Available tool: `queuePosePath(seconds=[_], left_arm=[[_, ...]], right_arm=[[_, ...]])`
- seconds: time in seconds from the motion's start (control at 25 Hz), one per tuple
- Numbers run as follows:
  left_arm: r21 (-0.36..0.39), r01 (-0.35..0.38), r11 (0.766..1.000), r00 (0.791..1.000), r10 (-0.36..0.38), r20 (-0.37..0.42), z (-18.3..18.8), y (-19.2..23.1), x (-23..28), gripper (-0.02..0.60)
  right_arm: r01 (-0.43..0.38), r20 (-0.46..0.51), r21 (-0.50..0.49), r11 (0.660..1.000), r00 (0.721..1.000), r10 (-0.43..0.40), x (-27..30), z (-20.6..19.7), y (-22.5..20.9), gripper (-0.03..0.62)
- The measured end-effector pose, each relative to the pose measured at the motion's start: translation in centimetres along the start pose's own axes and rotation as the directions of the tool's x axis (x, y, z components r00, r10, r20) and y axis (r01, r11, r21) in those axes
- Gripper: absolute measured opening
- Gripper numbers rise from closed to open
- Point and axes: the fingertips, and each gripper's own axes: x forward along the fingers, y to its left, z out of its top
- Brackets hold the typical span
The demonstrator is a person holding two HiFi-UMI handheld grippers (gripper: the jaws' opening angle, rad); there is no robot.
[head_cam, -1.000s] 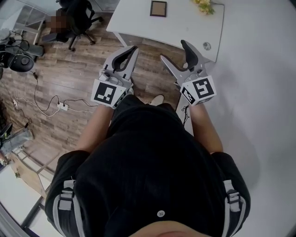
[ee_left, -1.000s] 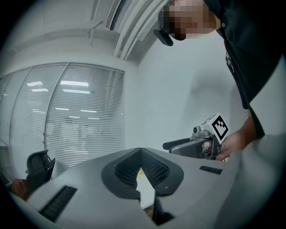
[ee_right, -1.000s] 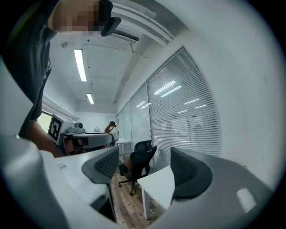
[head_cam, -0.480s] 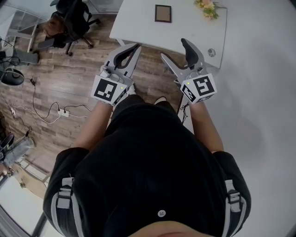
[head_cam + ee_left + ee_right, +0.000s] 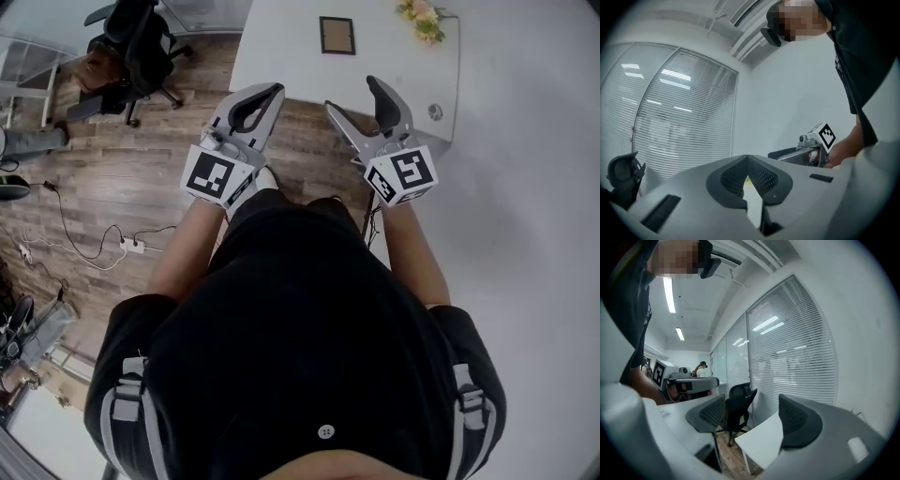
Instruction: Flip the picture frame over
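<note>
A small dark picture frame (image 5: 337, 36) with a brown middle lies flat on the white table (image 5: 281, 56) at the top of the head view. Both grippers are held in front of the person's body, well short of the frame. My left gripper (image 5: 273, 91) is shut with nothing in it; in the left gripper view its tips (image 5: 747, 157) meet. My right gripper (image 5: 351, 97) is open and empty, and its pads (image 5: 801, 420) stand wide apart with the table's corner (image 5: 761, 441) between them. Neither gripper view shows the frame.
A bunch of flowers (image 5: 420, 17) lies at the table's far right, and a small round thing (image 5: 435, 112) sits near its right corner. Black office chairs (image 5: 136, 42) stand on the wooden floor to the left, with cables (image 5: 94, 248) beyond. A white wall (image 5: 525, 187) runs along the right.
The table and frame have slid lower in the head view as the person came nearer. Both grippers keep the same pose and jaw state.
</note>
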Motion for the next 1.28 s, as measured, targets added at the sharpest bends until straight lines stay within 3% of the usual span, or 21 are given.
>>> queuePosePath(seconds=[0.44,0.76,1.28], left_arm=[[-0.038,0.073,0.997,0.997,-0.073,-0.005,-0.8,7.2,0.0,0.005],[-0.027,0.071,0.997,0.997,-0.072,-0.026,-1.8,8.8,4.6,0.005],[-0.02,0.046,0.999,0.999,-0.046,-0.009,0.4,10.9,15.4,0.005]], right_arm=[[0.091,-0.038,0.025,0.996,0.995,-0.09,5.9,-0.4,0.7,0.356],[0.1,-0.029,0.032,0.995,0.995,-0.099,7.9,-0.9,-4.7,0.356],[0.059,-0.016,0.039,0.997,0.998,-0.059,11.6,0.7,-15.1,0.356]])
